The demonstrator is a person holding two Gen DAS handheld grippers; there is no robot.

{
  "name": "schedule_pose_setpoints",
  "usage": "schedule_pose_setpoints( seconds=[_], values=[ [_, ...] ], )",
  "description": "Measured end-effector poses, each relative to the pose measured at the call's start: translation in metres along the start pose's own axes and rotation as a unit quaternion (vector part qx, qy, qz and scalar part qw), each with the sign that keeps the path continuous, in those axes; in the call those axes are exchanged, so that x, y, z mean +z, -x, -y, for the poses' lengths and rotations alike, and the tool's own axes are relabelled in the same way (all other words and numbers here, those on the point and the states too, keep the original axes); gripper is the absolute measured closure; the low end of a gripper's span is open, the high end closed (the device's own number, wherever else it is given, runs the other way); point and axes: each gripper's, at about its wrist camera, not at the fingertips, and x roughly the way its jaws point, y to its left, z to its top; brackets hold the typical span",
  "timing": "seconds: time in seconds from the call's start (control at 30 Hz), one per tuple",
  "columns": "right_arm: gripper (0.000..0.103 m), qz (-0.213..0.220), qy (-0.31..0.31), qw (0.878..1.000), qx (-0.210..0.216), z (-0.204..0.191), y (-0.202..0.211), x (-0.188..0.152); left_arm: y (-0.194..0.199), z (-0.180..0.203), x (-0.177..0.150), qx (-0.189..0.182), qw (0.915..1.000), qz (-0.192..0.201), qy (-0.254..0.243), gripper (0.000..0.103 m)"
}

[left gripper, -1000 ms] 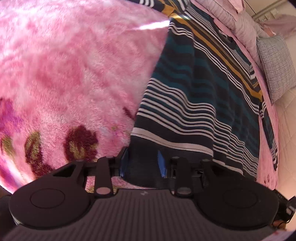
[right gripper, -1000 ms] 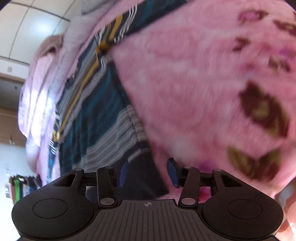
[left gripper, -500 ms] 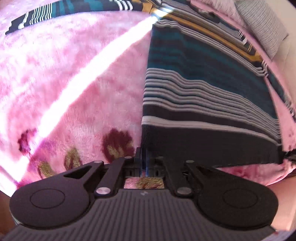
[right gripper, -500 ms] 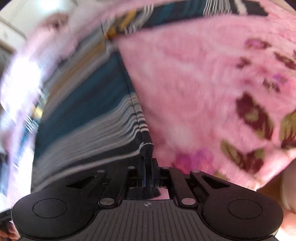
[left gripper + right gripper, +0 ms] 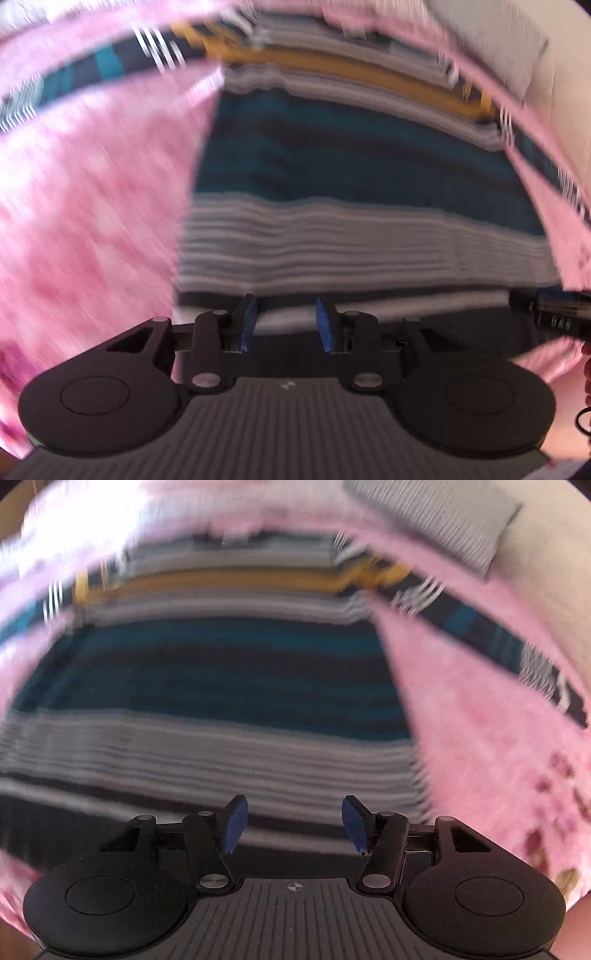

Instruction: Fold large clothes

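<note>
My left gripper (image 5: pixel 286 325) hangs over the near hem of a striped sweater (image 5: pixel 351 192), its blue-padded fingers (image 5: pixel 246 325) spread apart with nothing between them. The sweater lies flat on a fluffy pink blanket (image 5: pixel 85 221), its dark bottom band closest to me, then grey and white stripes, then a broad teal and black panel, then a mustard band near the far end. One sleeve (image 5: pixel 110 64) stretches out to the left across the blanket. A grey pillow (image 5: pixel 491 48) sits beyond the sweater at the far right, and my other tool shows as a dark shape at the right edge of the left wrist view, level with the hem.

My right gripper (image 5: pixel 291 821) is likewise held wide, its blue fingers (image 5: pixel 233 825) empty above the same dark hem. From this side the sweater (image 5: pixel 207 686) fills the left and middle of the view, with the other sleeve (image 5: pixel 491 635) running out to the right over the pink blanket (image 5: pixel 491 760), where dark red flowers are printed. The grey pillow (image 5: pixel 436 520) lies at the top right. Both views are smeared by motion, so fine detail of the knit cannot be made out.
</note>
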Motion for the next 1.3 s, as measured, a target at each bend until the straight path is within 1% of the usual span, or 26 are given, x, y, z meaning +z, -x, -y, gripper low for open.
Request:
schedule_pose_setpoints(
  seconds=[0.03,0.07,0.1,0.13,0.17,0.2,0.27,0.3,0.37,0.43,0.47,0.53,0.57,0.6,0.63,0.7,0.73,0.8,0.83,0.9,0.97,1.07,1.17,1.23,1.3],
  values=[
    [0.049,0.02,-0.017,1.0,-0.006,0.002,0.006,-0.011,0.004,0.006,-0.007,0.013,0.9997,0.014,-0.017,0.071],
    [0.047,0.004,-0.039,0.999,-0.004,0.004,0.008,-0.019,0.006,0.013,-0.012,0.022,0.9992,0.003,-0.034,0.07],
    [0.046,-0.02,-0.067,0.998,0.003,0.009,0.011,-0.028,0.009,0.016,-0.018,0.025,0.9989,-0.009,-0.037,0.067],
    [0.044,-0.026,-0.085,0.996,0.007,0.013,0.017,-0.037,0.011,0.016,-0.025,0.024,0.9991,-0.021,-0.027,0.066],
    [0.043,-0.039,-0.077,0.996,0.009,0.014,0.021,-0.043,0.016,0.017,-0.032,0.025,0.9991,-0.032,-0.016,0.066],
    [0.042,-0.051,-0.067,0.996,0.014,0.015,0.023,-0.049,0.021,0.019,-0.038,0.031,0.9986,-0.04,-0.014,0.066],
    [0.042,-0.109,-0.075,0.991,0.031,0.022,0.024,-0.057,0.033,0.026,-0.046,0.035,0.9964,-0.074,-0.021,0.066],
    [0.042,-0.116,-0.081,0.989,0.038,0.026,0.03,-0.061,0.044,0.029,-0.05,0.034,0.9962,-0.078,-0.02,0.066],
    [0.042,-0.108,-0.078,0.99,0.049,0.028,0.052,-0.062,0.072,0.039,-0.052,0.04,0.9965,-0.067,-0.029,0.065],
    [0.042,-0.091,-0.079,0.99,0.07,0.031,0.085,-0.058,0.105,0.048,-0.053,0.045,0.9969,-0.05,-0.041,0.064],
    [0.042,-0.08,-0.08,0.99,0.082,0.033,0.102,-0.056,0.125,0.054,-0.052,0.043,0.9975,-0.036,-0.045,0.06],
    [0.042,-0.047,-0.079,0.99,0.106,0.035,0.144,-0.048,0.161,0.067,-0.045,0.044,0.9977,-0.002,-0.051,0.047],
    [0.042,-0.033,-0.077,0.99,0.114,0.032,0.16,-0.04,0.18,0.072,-0.042,0.048,0.9974,0.016,-0.051,0.045],
    [0.042,-0.019,-0.074,0.99,0.121,0.031,0.178,-0.033,0.198,0.078,-0.039,0.049,0.997,0.033,-0.05,0.039],
    [0.042,-0.004,-0.069,0.99,0.126,0.03,0.195,-0.026,0.215,0.084,-0.035,0.051,0.9964,0.048,-0.047,0.037],
    [0.042,0.028,-0.058,0.99,0.129,0.027,0.225,-0.014,0.248,0.095,-0.032,0.053,0.9949,0.074,-0.043,0.033],
    [0.042,0.042,-0.048,0.99,0.124,0.026,0.243,-0.012,0.262,0.1,-0.03,0.054,0.9941,0.084,-0.042,0.027],
    [0.042,0.058,-0.032,0.992,0.111,0.018,0.271,-0.013,0.287,0.11,-0.032,0.06,0.9918,0.104,-0.043,0.018],
    [0.042,0.062,-0.025,0.992,0.107,0.016,0.284,-0.014,0.298,0.115,-0.034,0.064,0.9905,0.112,-0.045,0.016],
    [0.042,0.069,-0.018,0.992,0.102,0.012,0.303,-0.019,0.312,0.125,-0.035,0.065,0.9896,0.119,-0.048,0.016],
    [0.042,0.074,-0.019,0.991,0.106,0.016,0.322,-0.032,0.324,0.133,-0.042,0.062,0.9904,0.114,-0.046,0.016],
    [0.042,0.069,-0.031,0.992,0.105,0.02,0.338,-0.045,0.338,0.141,-0.052,0.067,0.991,0.106,-0.047,0.014],
    [0.042,0.071,-0.03,0.992,0.099,0.025,0.354,-0.054,0.347,0.152,-0.062,0.076,0.9893,0.11,-0.06,0.011],
    [0.042,0.076,-0.027,0.993,0.09,0.028,0.363,-0.058,0.354,0.16,-0.066,0.085,0.9871,0.116,-0.07,0.006],
    [0.042,0.084,-0.026,0.993,0.084,0.032,0.371,-0.061,0.362,0.169,-0.073,0.098,0.9823,0.135,-0.084,0.001]
  ],
)
